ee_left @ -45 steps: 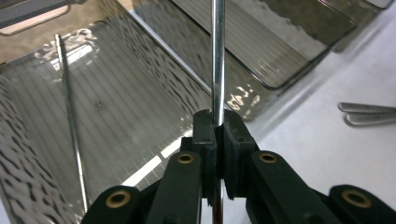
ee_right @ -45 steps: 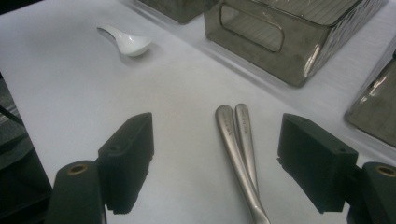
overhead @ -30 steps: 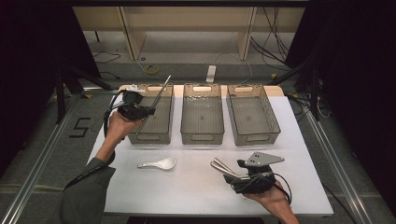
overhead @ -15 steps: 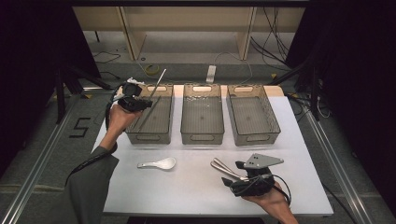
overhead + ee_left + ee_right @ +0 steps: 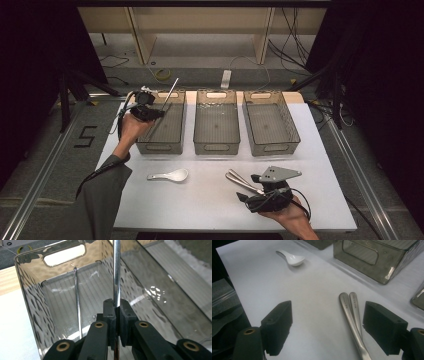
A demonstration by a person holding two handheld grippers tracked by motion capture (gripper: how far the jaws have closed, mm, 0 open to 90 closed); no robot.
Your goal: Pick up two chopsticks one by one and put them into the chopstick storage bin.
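My left gripper (image 5: 143,106) hovers over the near-left corner of the left bin (image 5: 175,134). It is shut on a thin metal rod (image 5: 170,93) that slants up and away. In the left gripper view the rod (image 5: 116,272) rises from between the closed jaws (image 5: 116,312) above the bin's floor (image 5: 100,297). My right gripper (image 5: 265,192) sits low at the table's front right, open. Two metal utensil handles (image 5: 351,305) lie side by side between its jaws (image 5: 328,317), closer to the right one. These handles (image 5: 241,180) point left and away from the gripper.
A white ceramic spoon (image 5: 169,175) lies on the white table (image 5: 210,210) in front of the left bin. The middle bin (image 5: 216,145) and right bin (image 5: 272,142) stand in a row beside it. A second thin metal line (image 5: 77,302) shows inside the left bin, rod or reflection I cannot tell.
My left gripper has carried the rod a little farther back over the left bin, and the rod stands steeper. My right gripper has shifted slightly left and nearer along the handles.
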